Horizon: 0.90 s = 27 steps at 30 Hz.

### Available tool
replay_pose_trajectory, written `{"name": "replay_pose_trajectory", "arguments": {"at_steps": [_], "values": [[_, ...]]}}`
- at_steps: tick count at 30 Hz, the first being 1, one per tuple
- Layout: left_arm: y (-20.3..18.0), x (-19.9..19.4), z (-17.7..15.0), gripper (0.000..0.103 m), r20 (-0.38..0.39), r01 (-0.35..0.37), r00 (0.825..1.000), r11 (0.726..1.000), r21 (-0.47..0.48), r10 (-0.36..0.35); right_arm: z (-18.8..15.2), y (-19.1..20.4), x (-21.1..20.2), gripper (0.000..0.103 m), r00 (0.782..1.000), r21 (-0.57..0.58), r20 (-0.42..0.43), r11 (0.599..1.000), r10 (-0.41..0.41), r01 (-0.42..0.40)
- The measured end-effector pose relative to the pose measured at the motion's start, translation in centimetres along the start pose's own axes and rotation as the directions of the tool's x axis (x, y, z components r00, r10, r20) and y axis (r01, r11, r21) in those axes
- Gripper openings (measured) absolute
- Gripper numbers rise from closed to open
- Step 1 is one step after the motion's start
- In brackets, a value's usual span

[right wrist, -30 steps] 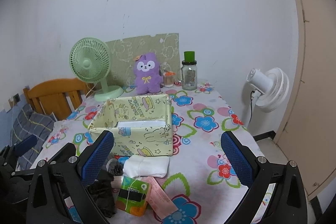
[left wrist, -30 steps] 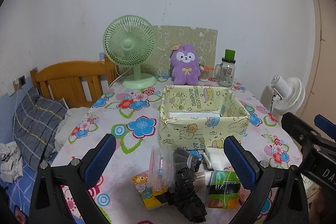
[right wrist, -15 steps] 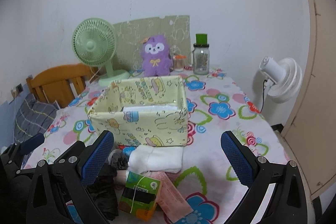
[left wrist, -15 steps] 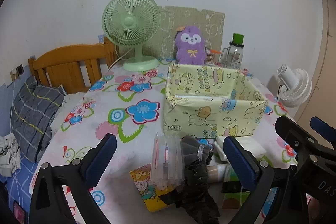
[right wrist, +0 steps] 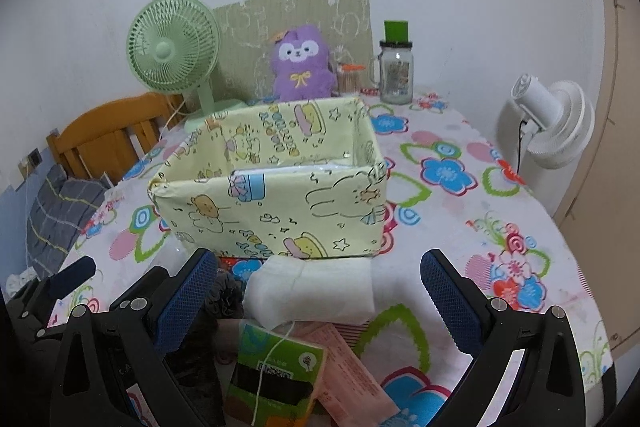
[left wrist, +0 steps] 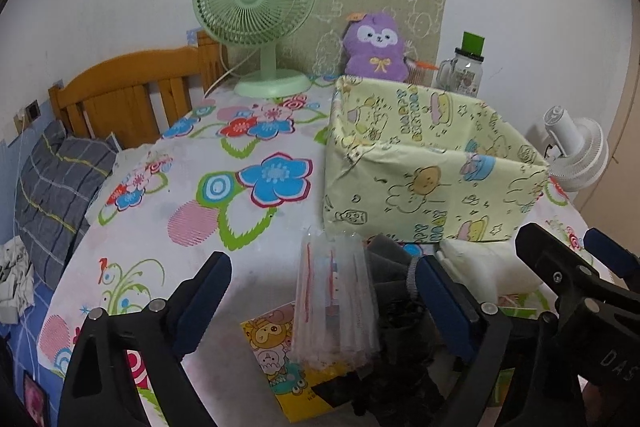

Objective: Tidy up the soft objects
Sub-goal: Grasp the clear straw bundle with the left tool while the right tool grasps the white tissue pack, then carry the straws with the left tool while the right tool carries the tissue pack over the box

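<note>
Both grippers are wide open rn, nothing held in either. My left gripper (left wrist: 324, 301) hangs over the near pile w/ the clear plastic sleeve (left wrist: 335, 303) right between its blue pads. That sleeve lies partly on a yellow cartoon packet (left wrist: 280, 359), and just right of it is a dark gray/black crumpled cloth (left wrist: 394, 311).

My right gripper (right wrist: 316, 301) is spread over the other side of the same pile. Between its fingers: a white folded cloth (right wrist: 312, 293) lying just in front of the yellow cartoon box (right wrist: 272, 215), prob touching its front wall, can't tell for sure. Nearer the cam is a green packet (right wrist: 276, 367) w/ a white string across it, and a pink packet (right wrist: 348, 375) beside it on the right, tucked a bit under. The dark cloth shows behind the left pad here too (right wrist: 224, 297).

The box is open on top w/ something white and flat lying inside, can't make out what.

Bg stuff on the floral tablecloth (right wrist: 444, 183): green desk fan (left wrist: 256, 11), purple plush (left wrist: 374, 47), and a glass jar w/ green lid (right wrist: 396, 67), all at the far edge by the wall. White fan (right wrist: 556, 123) stands off the table on the right, wooden chair (left wrist: 132, 95) on the left.
</note>
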<state>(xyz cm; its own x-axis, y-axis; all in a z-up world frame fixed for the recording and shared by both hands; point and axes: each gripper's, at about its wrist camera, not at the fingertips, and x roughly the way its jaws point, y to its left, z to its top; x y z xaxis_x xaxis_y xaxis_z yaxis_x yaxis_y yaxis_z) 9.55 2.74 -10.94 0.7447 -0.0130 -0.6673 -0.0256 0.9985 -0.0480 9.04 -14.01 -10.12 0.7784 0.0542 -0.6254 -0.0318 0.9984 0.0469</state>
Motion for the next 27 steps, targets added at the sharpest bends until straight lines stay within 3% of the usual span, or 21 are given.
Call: {"name": "replay_pose_trajectory", "arguments": {"at_steps": [5, 11, 14, 24, 27], "values": [[0.4, 1.4, -0.1, 0.086, -0.038, 0.005, 0.999, 1.000, -0.009, -0.006, -0.1, 0.5, 1.5, 0.103, 1.000, -0.009, -0.031, 1.000, -0.006, 0.005], [0.6, 2.8, -0.4, 0.065, -0.087, 0.030, 0.996, 0.999, -0.020, -0.032, -0.3, 0.6, 3.4, 0.103, 0.997, -0.005, -0.078, 1.000, -0.010, 0.010], [0.4, 3.5, -0.6, 0.049, -0.108, 0.047, 0.993, 0.999, -0.021, -0.049, -0.5, 0.6, 4.3, 0.103, 0.994, -0.005, -0.105, 1.000, -0.024, 0.023], [-1.0, 3.5, -0.7, 0.036, -0.092, 0.018, 0.996, 0.999, 0.038, -0.015, -1.0, -0.8, 7.2, 0.102, 0.980, 0.082, -0.198, 0.996, -0.013, 0.030], [-1.3, 3.6, -0.7, 0.033, -0.092, 0.011, 0.996, 0.999, 0.051, -0.007, -1.3, -0.9, 7.9, 0.097, 0.974, 0.110, -0.224, 0.994, 0.022, 0.002]]}}
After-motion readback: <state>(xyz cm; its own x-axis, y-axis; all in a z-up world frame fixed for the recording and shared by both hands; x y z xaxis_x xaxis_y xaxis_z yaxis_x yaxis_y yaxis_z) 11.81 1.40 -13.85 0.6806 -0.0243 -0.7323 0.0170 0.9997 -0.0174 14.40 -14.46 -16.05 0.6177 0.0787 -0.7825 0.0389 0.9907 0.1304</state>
